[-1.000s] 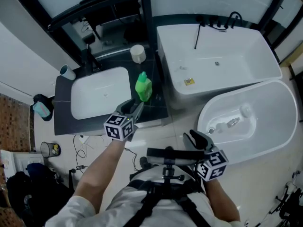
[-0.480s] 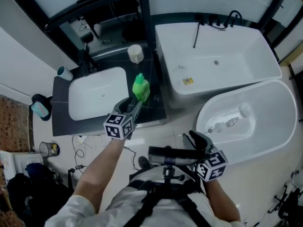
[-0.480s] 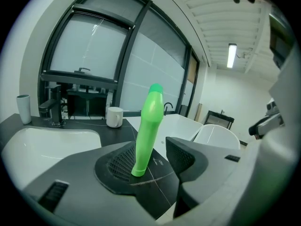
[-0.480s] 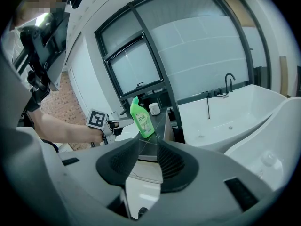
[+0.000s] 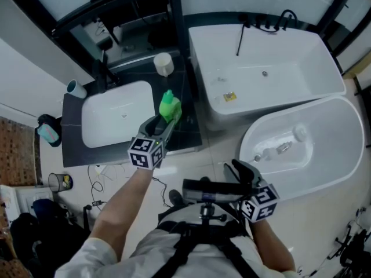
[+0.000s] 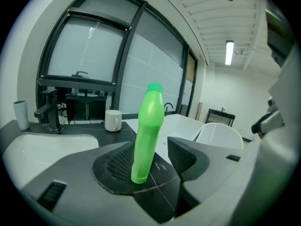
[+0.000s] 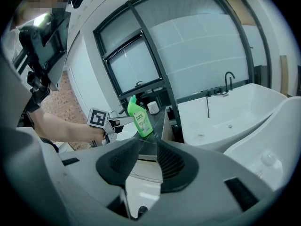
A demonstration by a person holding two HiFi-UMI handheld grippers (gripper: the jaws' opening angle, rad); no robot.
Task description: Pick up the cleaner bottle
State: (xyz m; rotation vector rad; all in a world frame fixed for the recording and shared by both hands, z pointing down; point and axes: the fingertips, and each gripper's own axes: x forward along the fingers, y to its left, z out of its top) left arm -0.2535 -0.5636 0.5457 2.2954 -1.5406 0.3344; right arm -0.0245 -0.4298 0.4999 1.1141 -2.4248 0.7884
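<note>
The green cleaner bottle [image 5: 170,108] stands upright on the dark counter [image 5: 188,136], between the wash basin and the white tub. My left gripper [image 5: 160,125] reaches up to it, and its jaws have just been opening. In the left gripper view the bottle [image 6: 146,131] stands between the two pads of the left gripper [image 6: 153,160], with a gap beside the right pad [image 6: 182,155], so it is not clamped. My right gripper [image 5: 239,169] hangs open and empty near the person's waist. From the right gripper view [image 7: 148,161] the bottle [image 7: 139,119] shows far ahead.
A white wash basin [image 5: 116,117] with a black tap lies left of the bottle. A white mug [image 5: 164,63] stands behind it, and a cup [image 5: 75,88] at the counter's far left. A rectangular tub [image 5: 261,68] and an oval tub [image 5: 301,149] fill the right. A bin [image 5: 58,183] stands on the floor.
The left gripper's jaws have spread wider on either side of the green bottle, which still stands on the counter. The right gripper has stayed put.
</note>
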